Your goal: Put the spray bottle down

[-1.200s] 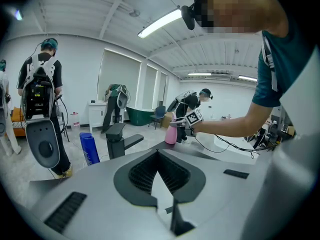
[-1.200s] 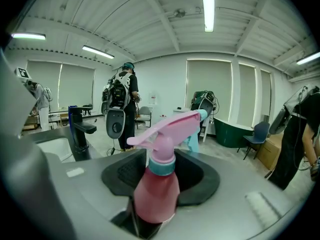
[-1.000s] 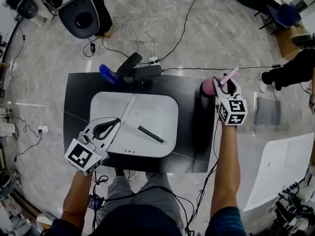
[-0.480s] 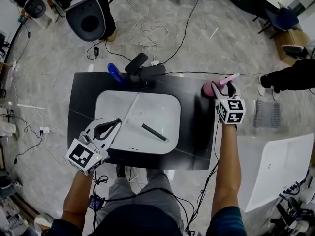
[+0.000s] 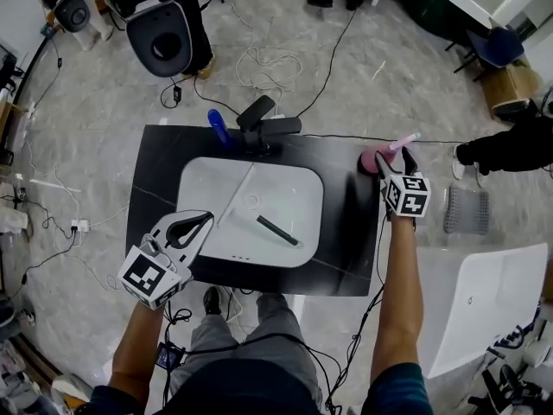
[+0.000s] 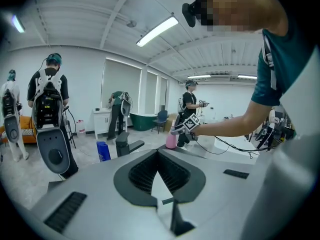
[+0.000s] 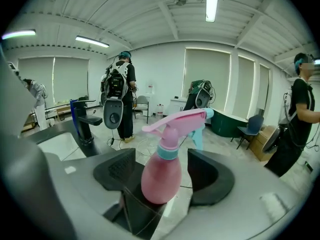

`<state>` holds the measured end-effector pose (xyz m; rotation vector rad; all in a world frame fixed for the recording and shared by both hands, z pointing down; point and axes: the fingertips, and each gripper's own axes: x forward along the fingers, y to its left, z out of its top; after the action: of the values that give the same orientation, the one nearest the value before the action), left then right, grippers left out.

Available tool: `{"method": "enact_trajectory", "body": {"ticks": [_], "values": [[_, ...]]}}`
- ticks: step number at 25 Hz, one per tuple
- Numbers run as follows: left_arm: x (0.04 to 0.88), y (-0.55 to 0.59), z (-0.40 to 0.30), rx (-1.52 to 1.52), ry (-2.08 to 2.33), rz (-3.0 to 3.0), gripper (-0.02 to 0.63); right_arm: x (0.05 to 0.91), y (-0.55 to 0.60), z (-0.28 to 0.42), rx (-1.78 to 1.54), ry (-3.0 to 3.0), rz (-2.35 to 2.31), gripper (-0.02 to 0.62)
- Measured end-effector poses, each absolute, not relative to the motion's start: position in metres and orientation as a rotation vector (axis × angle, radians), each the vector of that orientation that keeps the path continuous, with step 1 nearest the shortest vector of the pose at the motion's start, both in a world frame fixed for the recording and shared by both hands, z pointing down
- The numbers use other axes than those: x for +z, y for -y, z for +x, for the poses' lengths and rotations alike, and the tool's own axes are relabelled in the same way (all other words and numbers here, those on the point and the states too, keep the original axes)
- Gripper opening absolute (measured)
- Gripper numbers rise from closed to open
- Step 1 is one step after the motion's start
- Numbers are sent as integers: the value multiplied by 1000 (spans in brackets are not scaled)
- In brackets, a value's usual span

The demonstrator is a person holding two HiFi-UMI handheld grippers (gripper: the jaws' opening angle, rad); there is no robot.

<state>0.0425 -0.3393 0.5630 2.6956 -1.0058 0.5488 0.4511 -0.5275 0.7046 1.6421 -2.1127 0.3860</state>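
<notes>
1. Fingers (image 7: 214,176) of the right gripper (image 5: 393,156) stand wide apart and have just been opening. The spray bottle (image 7: 161,176) is between them, with a gap on each side and neither pad pressing on it.
2. Fingers of the left gripper (image 6: 159,153) are closed tip to tip on nothing. In the head view this gripper (image 5: 200,221) hangs at the near left corner of the sink (image 5: 200,178).
3. Seen from above, the spray bottle (image 5: 371,158) stands on the dark desk (image 5: 346,258), just right of the sink's far right corner.
4. It has a rounded pink body, a pale teal collar, and a pink spray head with a teal tip and a teal trigger.
5. In the head view the right gripper and its marker cube cover much of the body. In the right gripper view the gripper's own frame cuts off the base. From the left gripper view the bottle (image 6: 171,140) is only a small pink shape.
6. Its long axis is upright. The spray head lies across that axis, its teal-tipped end pointing away from the sink.
</notes>
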Motion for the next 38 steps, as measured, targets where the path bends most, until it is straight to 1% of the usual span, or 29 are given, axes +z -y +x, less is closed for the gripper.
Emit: {"method": "enact_trajectory", "body": {"ticks": [5,7,9,11,12,13,16,21,24,30,38], "values": [[535,321,17,515,1031,2721,5,681,489,444,457,2037,1717,325],[515,313,8,498,1032,2730,3,660,465,437,515,2033,1753,312],[486,309,4,473,1034,2745,3,615,445,423,520,2094,1763,204],[460,307,1,443,1036,2780,5,567,427,402,464,2186,1737,75],[453,301,-2,430,1035,2799,3,549,414,390,430,2228,1719,34],[450,292,-7,421,1034,2815,5,535,396,376,399,2266,1704,19],[440,256,-28,390,1033,2842,5,485,336,332,315,2375,1687,14],[393,215,-59,325,1028,2891,5,376,245,261,193,2534,1685,12],[370,187,-74,291,1016,2935,4,338,190,215,141,2607,1642,11],[347,146,-106,254,997,2981,4,316,116,149,112,2613,1587,9],[341,108,-155,237,1007,2974,5,302,60,108,131,2580,1595,8]]}}
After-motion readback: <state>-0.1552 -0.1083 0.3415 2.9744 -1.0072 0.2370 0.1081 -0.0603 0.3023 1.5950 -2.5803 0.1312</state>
